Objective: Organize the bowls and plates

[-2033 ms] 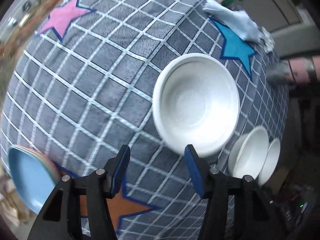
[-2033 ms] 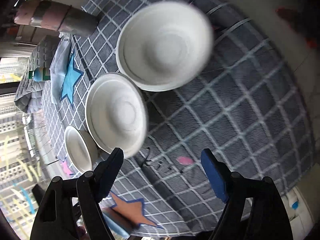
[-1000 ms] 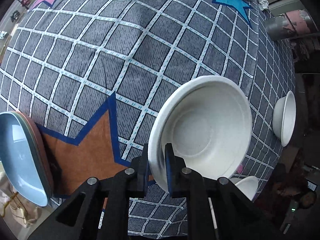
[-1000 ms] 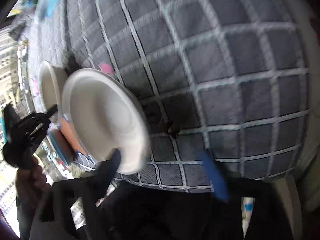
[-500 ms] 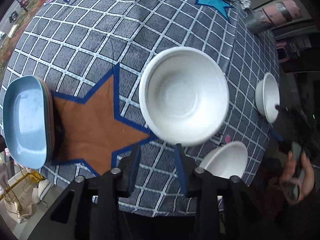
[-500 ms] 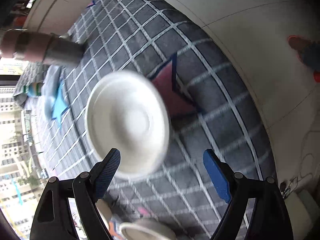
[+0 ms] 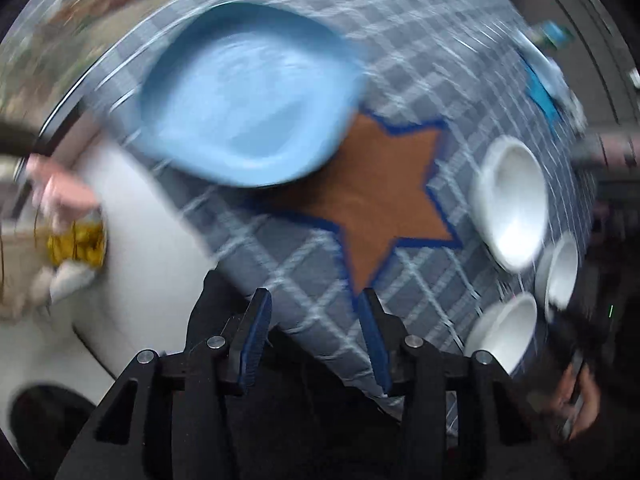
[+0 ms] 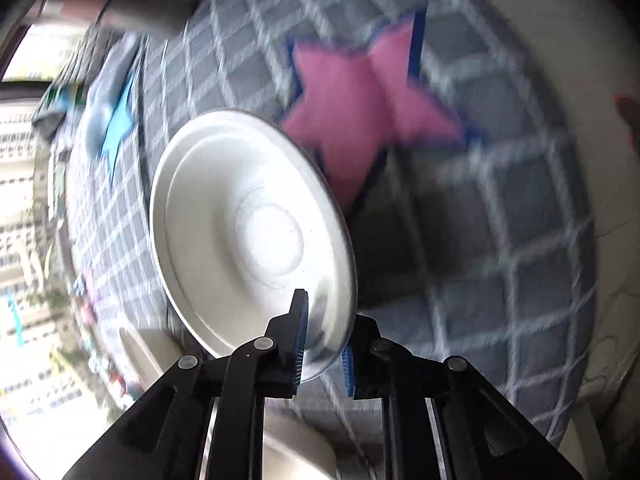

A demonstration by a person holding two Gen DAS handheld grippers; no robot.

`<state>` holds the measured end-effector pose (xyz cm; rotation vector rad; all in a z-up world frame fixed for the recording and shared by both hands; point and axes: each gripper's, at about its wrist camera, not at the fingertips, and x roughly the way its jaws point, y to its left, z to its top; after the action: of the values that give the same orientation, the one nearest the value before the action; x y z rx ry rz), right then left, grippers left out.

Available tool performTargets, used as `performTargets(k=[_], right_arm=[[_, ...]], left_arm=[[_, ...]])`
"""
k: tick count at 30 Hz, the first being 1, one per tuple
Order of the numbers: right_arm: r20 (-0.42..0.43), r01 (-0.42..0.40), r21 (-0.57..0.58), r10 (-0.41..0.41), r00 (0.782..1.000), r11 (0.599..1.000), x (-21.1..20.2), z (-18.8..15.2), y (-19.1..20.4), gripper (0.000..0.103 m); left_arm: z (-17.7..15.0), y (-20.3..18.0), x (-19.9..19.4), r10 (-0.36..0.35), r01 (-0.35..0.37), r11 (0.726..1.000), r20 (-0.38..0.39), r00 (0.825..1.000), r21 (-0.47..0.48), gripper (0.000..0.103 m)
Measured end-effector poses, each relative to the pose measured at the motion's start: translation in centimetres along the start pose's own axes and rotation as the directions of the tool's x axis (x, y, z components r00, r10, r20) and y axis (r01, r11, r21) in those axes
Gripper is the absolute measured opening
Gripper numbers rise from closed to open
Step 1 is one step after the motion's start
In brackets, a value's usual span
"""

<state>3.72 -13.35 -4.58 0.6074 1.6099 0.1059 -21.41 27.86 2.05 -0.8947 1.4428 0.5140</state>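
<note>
In the left wrist view my left gripper (image 7: 314,340) is open and empty at the table's near edge. A blue plate (image 7: 244,96) lies ahead to the left. Three white bowls sit at the right: one large (image 7: 512,200), two smaller (image 7: 560,272) (image 7: 504,328). In the right wrist view my right gripper (image 8: 322,348) is shut on the rim of a white bowl (image 8: 248,232), held tilted above the cloth. Another white bowl (image 8: 296,456) shows below it.
A grey checked cloth (image 7: 400,60) with an orange star (image 7: 376,196) covers the table; a pink star (image 8: 360,92) and a blue star (image 8: 116,124) show in the right wrist view. A pink and grey cylinder (image 8: 120,4) lies at the far edge.
My left gripper let go of the large white bowl, opened and swung left toward the blue plate. My right gripper closed on a white bowl's rim and lifted it.
</note>
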Motion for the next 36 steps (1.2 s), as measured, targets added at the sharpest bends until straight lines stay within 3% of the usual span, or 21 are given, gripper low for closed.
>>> performTargets(k=[4,5,6,8,11,13,18,20,23,25,26,28,30,33,36], right_arm=[[-0.092,0.004,-0.055,-0.009,0.996,0.998,1.1,-2.5,-0.1,0.023],[-0.108,-0.008,-0.049,0.003,0.994,0.999,1.2,-3.0,-0.4,0.044],[-0.114,-0.025,-0.037,0.021,0.993,0.999,1.2,-3.1,-0.5,0.072],[-0.088,-0.024,-0.007,0.023,0.996,1.0,0.3,-3.2,-0.7,0.089],[-0.042,-0.064,-0.019,0.063,0.997,0.998,-2.0,-3.6,-0.8,0.089],[-0.009,-0.04,-0.024,0.04,0.999,0.999,-3.5,-4.2,-1.1,0.089],[-0.027,-0.051,0.03,0.052,0.998,0.998,-4.0,-6.5,-2.2,0.089],[-0.054,-0.085,0.082,0.09,0.995,0.993,-3.1,-7.8,-2.7,0.089],[-0.042,-0.065,0.104,0.07,0.997,0.992,-0.9,-8.2,-1.8,0.089],[-0.119,-0.112,0.087,0.122,0.985,0.99,0.9,-9.0,-1.1,0.089],[-0.201,-0.16,0.088,0.175,0.964,0.983,2.1,-9.7,-0.6,0.089],[-0.223,-0.155,0.045,0.162,0.961,0.987,2.2,-10.8,0.3,0.088],[-0.186,-0.124,0.003,0.122,0.975,0.992,1.5,-11.2,1.0,0.089],[-0.086,-0.1,0.045,0.104,0.991,0.994,-0.4,-11.0,0.2,0.089],[0.087,-0.108,0.092,0.1,0.991,0.99,-2.5,-9.9,-0.4,0.089]], left_arm=[[1.1,3.2,0.4,-0.004,0.006,0.993,0.018,1.0,-0.121,0.049],[1.5,3.2,0.3,-0.003,0.006,0.993,0.026,1.0,-0.117,0.049],[2.0,2.8,0.2,-0.001,0.004,0.995,0.031,1.0,-0.103,0.049],[2.5,1.5,-0.3,-0.018,0.02,0.998,0.037,0.999,-0.052,0.049],[2.7,-1.8,-0.7,-0.053,0.051,0.995,0.02,0.998,0.082,0.051],[2.3,-4.7,-0.5,-0.073,0.073,0.979,-0.006,0.997,0.19,0.054],[0.7,-11.4,0.2,-0.055,0.085,0.877,-0.075,0.996,0.474,0.059],[0.9,-12.7,0.1,-0.056,0.092,0.85,-0.085,0.995,0.519,0.06],[1.2,-13.6,0.6,-0.029,0.085,0.822,-0.107,0.994,0.563,0.062],[1.3,-14.2,0.9,-0.008,0.08,0.803,-0.123,0.992,0.59,0.062],[1.4,-14.4,1.0,-0.005,0.082,0.793,-0.129,0.992,0.603,0.062],[1.5,-14.7,0.9,-0.005,0.088,0.777,-0.133,0.991,0.623,0.063],[1.8,-14.8,0.9,0.002,0.085,0.765,-0.134,0.991,0.638,0.064],[2.0,-15.2,1.1,0.015,0.083,0.747,-0.142,0.99,0.659,0.065],[2.1,-16.0,1.0,0.025,0.082,0.713,-0.142,0.99,0.696,0.065]])
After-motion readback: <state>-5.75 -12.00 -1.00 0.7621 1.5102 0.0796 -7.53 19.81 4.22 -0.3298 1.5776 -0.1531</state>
